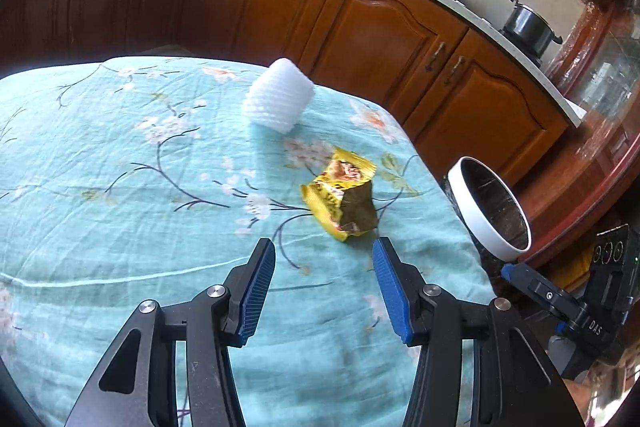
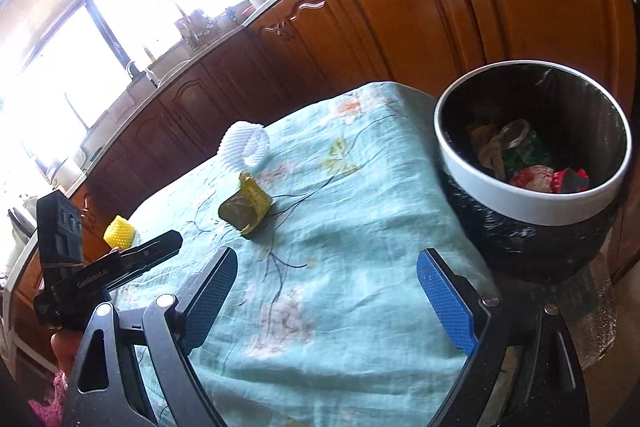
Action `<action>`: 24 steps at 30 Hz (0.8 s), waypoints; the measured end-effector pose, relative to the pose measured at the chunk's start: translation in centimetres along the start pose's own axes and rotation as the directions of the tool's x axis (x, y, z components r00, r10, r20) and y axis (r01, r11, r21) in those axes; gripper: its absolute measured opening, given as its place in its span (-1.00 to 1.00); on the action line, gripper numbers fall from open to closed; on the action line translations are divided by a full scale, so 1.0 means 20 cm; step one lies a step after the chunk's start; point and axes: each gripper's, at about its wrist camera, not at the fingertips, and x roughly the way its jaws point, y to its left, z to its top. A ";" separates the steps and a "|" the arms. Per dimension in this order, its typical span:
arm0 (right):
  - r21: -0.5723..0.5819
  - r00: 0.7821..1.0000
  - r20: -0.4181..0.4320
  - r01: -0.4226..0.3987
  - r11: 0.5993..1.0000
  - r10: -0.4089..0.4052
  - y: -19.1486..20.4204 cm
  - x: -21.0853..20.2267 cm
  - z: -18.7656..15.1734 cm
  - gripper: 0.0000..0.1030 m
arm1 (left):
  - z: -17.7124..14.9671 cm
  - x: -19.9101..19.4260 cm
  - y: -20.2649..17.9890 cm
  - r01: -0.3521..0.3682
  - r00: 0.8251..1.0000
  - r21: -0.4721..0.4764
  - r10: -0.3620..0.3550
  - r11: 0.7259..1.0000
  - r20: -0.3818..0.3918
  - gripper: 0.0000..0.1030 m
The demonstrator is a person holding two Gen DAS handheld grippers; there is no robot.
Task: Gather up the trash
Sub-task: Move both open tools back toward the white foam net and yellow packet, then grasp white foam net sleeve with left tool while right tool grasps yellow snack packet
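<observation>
Both grippers, left (image 1: pixel 324 253) and right (image 2: pixel 326 263), were empty, jaws apart. Mid-frame lay the wrapper (image 1: pixel 340 199), apparently next: the left must close on it, then reach the bin (image 1: pixel 490 211).

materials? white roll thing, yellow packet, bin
White roll: looks like foam netting, matte, ribbed mesh surface. Yellow packet: probably plastic film, glossy, printed and crumpled. Bin: smooth white rim, likely plastic or coated metal, with a shiny black bag liner.
</observation>
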 end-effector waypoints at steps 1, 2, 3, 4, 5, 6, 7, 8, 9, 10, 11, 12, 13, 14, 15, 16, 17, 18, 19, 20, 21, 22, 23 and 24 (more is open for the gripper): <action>-0.013 1.000 -0.004 -0.004 1.000 0.004 0.02 0.02 -0.01 0.80 | 0.00 -0.01 0.02 -0.008 1.000 -0.010 0.008 1.000 0.000 -0.02; -0.025 1.000 -0.006 -0.009 1.000 0.009 0.05 0.03 -0.01 0.80 | 0.00 -0.01 0.04 -0.017 1.000 -0.018 0.017 1.000 0.000 -0.02; -0.035 1.000 -0.007 -0.022 0.999 0.022 0.08 0.05 -0.02 0.80 | 0.00 -0.02 0.06 -0.024 1.000 -0.025 0.024 0.999 0.000 -0.02; -0.042 0.999 -0.012 -0.039 0.998 0.039 0.10 0.06 -0.03 0.80 | 0.01 -0.01 0.07 -0.029 1.000 -0.030 0.029 0.999 -0.002 -0.02; -0.047 0.999 -0.017 -0.052 0.998 0.051 0.12 0.07 -0.03 0.80 | 0.01 -0.02 0.08 -0.035 0.999 -0.033 0.035 0.999 -0.001 -0.02; -0.054 0.998 -0.023 -0.058 0.997 0.056 0.14 0.09 -0.03 0.80 | 0.01 -0.03 0.10 -0.042 0.999 -0.035 0.042 0.999 0.000 -0.02; -0.061 0.998 -0.032 -0.056 0.997 0.054 0.16 0.11 -0.03 0.80 | 0.02 -0.03 0.12 -0.048 0.999 -0.036 0.048 0.998 0.000 -0.02; -0.066 0.997 -0.043 -0.061 0.996 0.058 0.18 0.12 -0.04 0.80 | 0.02 -0.03 0.14 -0.050 0.999 -0.037 0.050 0.998 0.000 -0.02; -0.073 0.997 -0.054 -0.064 0.995 0.060 0.20 0.15 -0.03 0.80 | 0.03 -0.03 0.15 -0.052 0.999 -0.040 0.052 0.998 0.002 -0.02; -0.083 0.997 -0.060 -0.055 0.995 0.050 0.22 0.17 -0.03 0.80 | 0.04 -0.03 0.16 -0.055 0.998 -0.044 0.056 0.998 0.003 -0.02; -0.096 0.997 -0.063 -0.040 0.995 0.034 0.24 0.18 -0.03 0.80 | 0.04 -0.03 0.17 -0.058 0.998 -0.046 0.059 0.997 0.003 -0.02; -0.105 0.998 -0.064 -0.035 0.994 0.028 0.25 0.20 -0.03 0.80 | 0.06 -0.02 0.18 -0.060 0.998 -0.046 0.060 0.997 0.002 -0.02; -0.111 0.998 -0.064 -0.036 0.993 0.029 0.26 0.21 -0.03 0.79 | 0.06 -0.02 0.18 -0.063 0.998 -0.045 0.063 0.997 0.002 -0.02; -0.113 0.997 -0.065 -0.038 0.993 0.030 0.27 0.23 -0.02 0.78 | 0.08 -0.01 0.18 -0.068 0.998 -0.042 0.068 0.997 0.004 -0.02; -0.114 0.997 -0.065 -0.040 0.993 0.033 0.28 0.24 -0.01 0.77 | 0.10 0.00 0.18 -0.071 0.997 -0.037 0.071 0.997 0.006 -0.02; -0.119 0.998 -0.062 -0.037 0.992 0.030 0.29 0.25 0.00 0.77 | 0.12 0.01 0.19 -0.072 0.997 -0.031 0.072 0.997 0.007 -0.02; -0.123 0.998 -0.059 -0.030 0.992 0.022 0.30 0.26 0.01 0.77 | 0.13 0.03 0.19 -0.074 0.997 -0.025 0.074 0.997 0.007 -0.02; -0.129 0.998 -0.056 -0.023 0.991 0.016 0.31 0.28 0.02 0.73 | 0.15 0.04 0.19 -0.075 0.997 -0.019 0.075 0.997 0.005 -0.02; -0.133 0.998 -0.053 -0.024 0.991 0.017 0.32 0.29 0.03 0.69 | 0.18 0.06 0.18 -0.075 0.997 -0.013 0.075 0.997 0.006 -0.01; -0.135 0.998 -0.054 -0.030 0.990 0.023 0.33 0.31 0.05 0.63 | 0.20 0.08 0.18 -0.074 0.997 -0.007 0.074 0.997 0.008 -0.01; -0.140 0.998 -0.056 -0.029 0.990 0.021 0.34 0.33 0.06 0.56 | 0.23 0.10 0.18 -0.078 0.997 0.001 0.078 0.997 0.010 0.00; -0.147 0.998 -0.058 -0.020 0.989 0.011 0.35 0.35 0.07 0.51 | 0.25 0.12 0.18 -0.082 0.997 0.009 0.082 0.997 0.009 0.03; -0.151 0.998 -0.061 -0.011 0.988 0.002 0.35 0.38 0.08 0.41 | 0.27 0.15 0.17 -0.083 0.997 0.015 0.083 0.996 0.009 0.04; -0.153 0.998 -0.066 -0.006 0.988 -0.005 0.36 0.40 0.09 0.31 | 0.30 0.18 0.17 -0.085 0.996 0.021 0.085 0.996 0.009 0.04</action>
